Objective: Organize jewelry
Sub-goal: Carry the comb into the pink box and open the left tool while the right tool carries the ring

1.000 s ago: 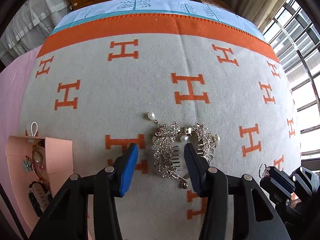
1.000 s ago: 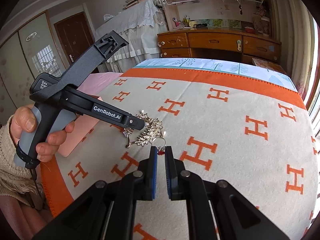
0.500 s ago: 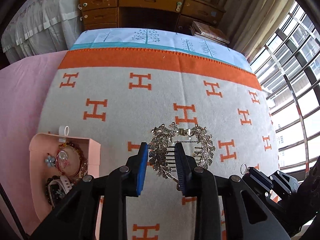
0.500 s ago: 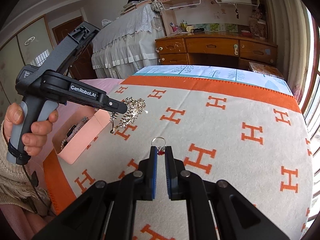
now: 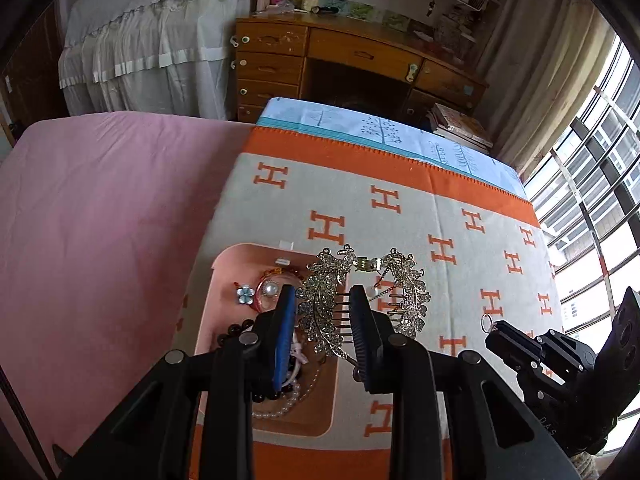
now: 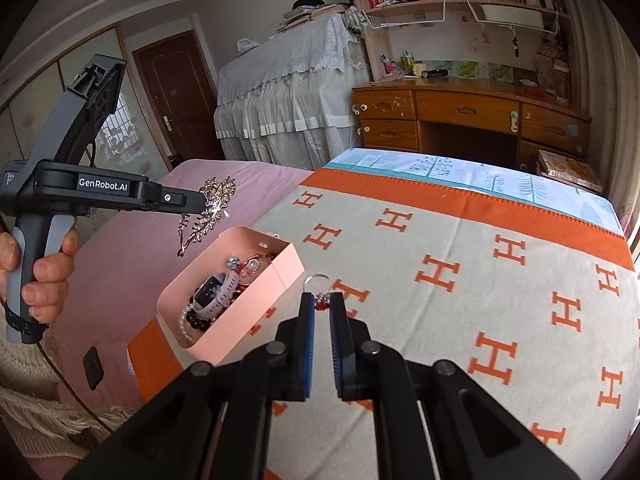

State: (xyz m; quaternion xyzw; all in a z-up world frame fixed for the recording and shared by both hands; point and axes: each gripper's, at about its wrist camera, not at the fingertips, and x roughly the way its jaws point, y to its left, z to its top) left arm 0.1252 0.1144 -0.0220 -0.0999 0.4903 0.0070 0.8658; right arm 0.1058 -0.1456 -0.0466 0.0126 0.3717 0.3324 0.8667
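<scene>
A: What does the hair comb (image 5: 362, 294) look like, and where is it?
B: Gold, two rhinestone leaves over thin teeth. It hangs above the pink box (image 6: 256, 316) at nine o'clock on the bed.
A: The grippers?
B: Left gripper (image 5: 324, 322) is clamped on the comb; right gripper (image 6: 319, 304) is pinched on a small ring (image 6: 318, 280).
A: Since a second ago?
B: The comb has left the blanket (image 6: 460, 280).

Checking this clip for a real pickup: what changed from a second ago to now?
The left tongs closed on the leaf-shaped hair comb, which lay on the blanket, lifted it and carried it over to above the pink box. The right tongs rose a little too. Unchanged: they stay shut on the small ring charm, and the box's contents look the same.
</scene>
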